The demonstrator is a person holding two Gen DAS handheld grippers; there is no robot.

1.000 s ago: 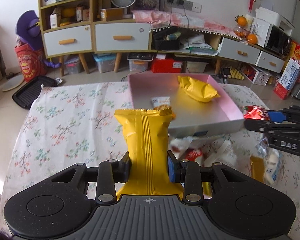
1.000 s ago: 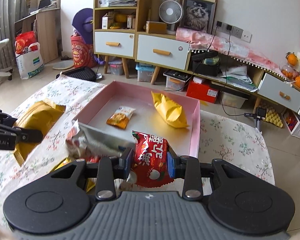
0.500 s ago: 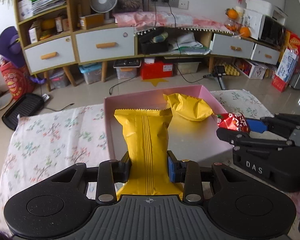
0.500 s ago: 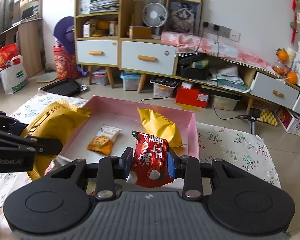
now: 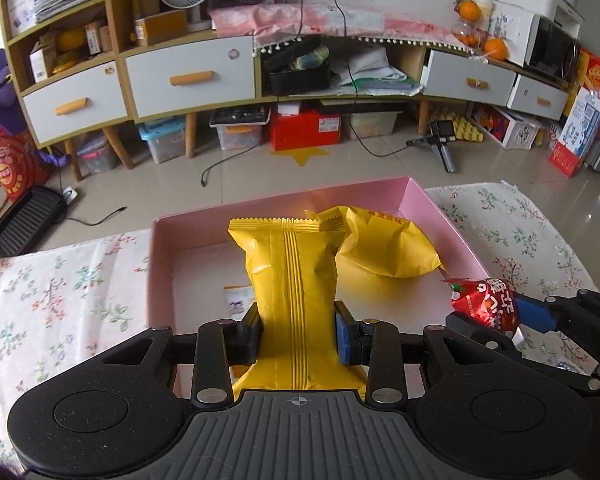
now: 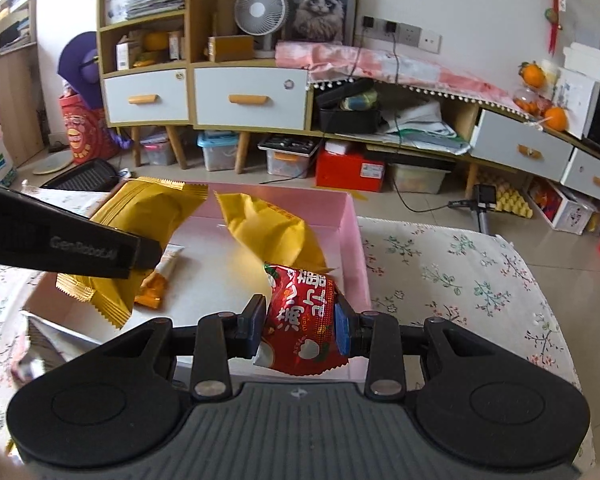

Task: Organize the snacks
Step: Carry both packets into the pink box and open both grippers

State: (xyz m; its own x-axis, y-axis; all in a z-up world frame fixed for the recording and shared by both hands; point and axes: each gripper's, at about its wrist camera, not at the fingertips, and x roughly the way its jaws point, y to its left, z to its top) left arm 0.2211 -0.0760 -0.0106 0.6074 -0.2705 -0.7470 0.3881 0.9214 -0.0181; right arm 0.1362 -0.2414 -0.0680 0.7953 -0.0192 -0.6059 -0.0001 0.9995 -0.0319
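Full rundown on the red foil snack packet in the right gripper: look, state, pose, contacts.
The red foil snack packet is small, glossy and crinkled, printed with white characters and a white fruit picture near its bottom end. The right gripper is shut on its middle, one pad on each side, holding it roughly upright over the near right corner of the pink shallow box. Nothing else visibly touches it.

A black two-finger right gripper (image 6: 300,326) pinches a crinkled red foil snack packet (image 6: 302,320) above the near edge of a shallow pink cardboard tray (image 6: 356,240). Inside the tray lie a puffy yellow snack bag (image 6: 272,226) and a small orange sachet (image 6: 156,284). From the left, the black left gripper (image 6: 140,256) holds a second yellow ridged packet (image 6: 140,216) over the tray.
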